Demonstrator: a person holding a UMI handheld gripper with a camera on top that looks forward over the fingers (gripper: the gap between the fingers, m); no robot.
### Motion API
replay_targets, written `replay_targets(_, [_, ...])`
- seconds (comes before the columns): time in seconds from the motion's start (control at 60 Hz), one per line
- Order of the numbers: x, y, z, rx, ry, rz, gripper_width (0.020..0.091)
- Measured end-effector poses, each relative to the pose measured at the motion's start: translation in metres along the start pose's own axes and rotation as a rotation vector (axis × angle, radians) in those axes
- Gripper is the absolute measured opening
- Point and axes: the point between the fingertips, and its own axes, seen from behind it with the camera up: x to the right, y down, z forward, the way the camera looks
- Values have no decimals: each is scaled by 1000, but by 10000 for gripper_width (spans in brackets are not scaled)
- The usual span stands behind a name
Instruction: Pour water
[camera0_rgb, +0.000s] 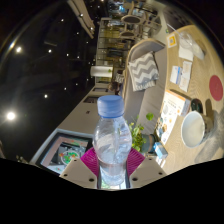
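A clear plastic water bottle (112, 145) with a pale blue cap (110, 105) stands upright between my fingers, and the whole view is tilted. My gripper (112, 163) is shut on the bottle's lower body, with a magenta pad (90, 160) pressed against one side and its twin (134, 160) against the other. The bottle looks mostly full of water. A white bowl (193, 128) lies beyond the bottle to the right, on the light tabletop (170, 110).
A small green plant (142, 132) sits just behind the bottle. A tray with a green item (66, 153) lies to the left. A chevron-patterned cushion (144, 70) and a white cup-like object (102, 72) are farther off, and a red disc (217, 88) is on the right.
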Motion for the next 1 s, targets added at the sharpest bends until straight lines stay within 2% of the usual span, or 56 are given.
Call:
replay_targets(0.2, [-49, -82, -16, 110, 76, -573, 314])
replay_targets(0.3, [-39, -122, -26, 171, 174, -850, 315])
replay_targets(0.4, [-1, -159, -40, 203, 316, -1075, 315])
replay_targets(0.55, [84, -190, -57, 167, 535, -1271, 314])
replay_targets(0.65, [152, -199, -69, 115, 617, -1300, 320])
replay_targets(0.8, [224, -204, -75, 74, 693, -1269, 322])
replay_targets(0.917, [249, -205, -89, 80, 717, -1261, 329])
replay_targets(0.983, [266, -202, -92, 49, 735, -1260, 347])
replay_targets(1.0, [261, -203, -91, 74, 713, -1272, 348])
